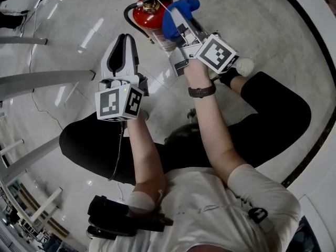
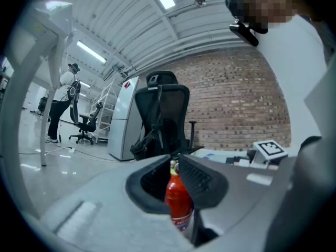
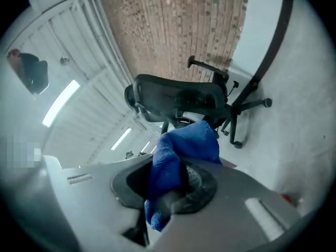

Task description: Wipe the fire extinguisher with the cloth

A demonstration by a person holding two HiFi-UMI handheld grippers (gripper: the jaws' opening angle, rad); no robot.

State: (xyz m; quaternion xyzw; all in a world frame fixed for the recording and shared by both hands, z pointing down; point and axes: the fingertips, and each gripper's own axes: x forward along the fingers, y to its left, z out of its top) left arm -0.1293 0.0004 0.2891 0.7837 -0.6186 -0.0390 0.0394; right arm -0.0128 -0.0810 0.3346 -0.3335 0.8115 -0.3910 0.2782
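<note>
Now right hand-held gripper (image 3: 176,181) clamped on blue cloth (image 3: 181,148) against fire extinguisher (image 1: 147,16); left hand-held gripper (image 1: 123,39) closed, empty.

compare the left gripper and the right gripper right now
The right gripper is clamped on the blue cloth; the left gripper is shut on nothing. The right gripper is up at the red fire extinguisher; the left gripper sits apart from it. Both point towards it.

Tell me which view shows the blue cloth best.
The right gripper view: the cloth fills its centre, pinched in the right gripper. The head view shows it small, as a blue bulge by the fire extinguisher. The left gripper view does not show it.
</note>
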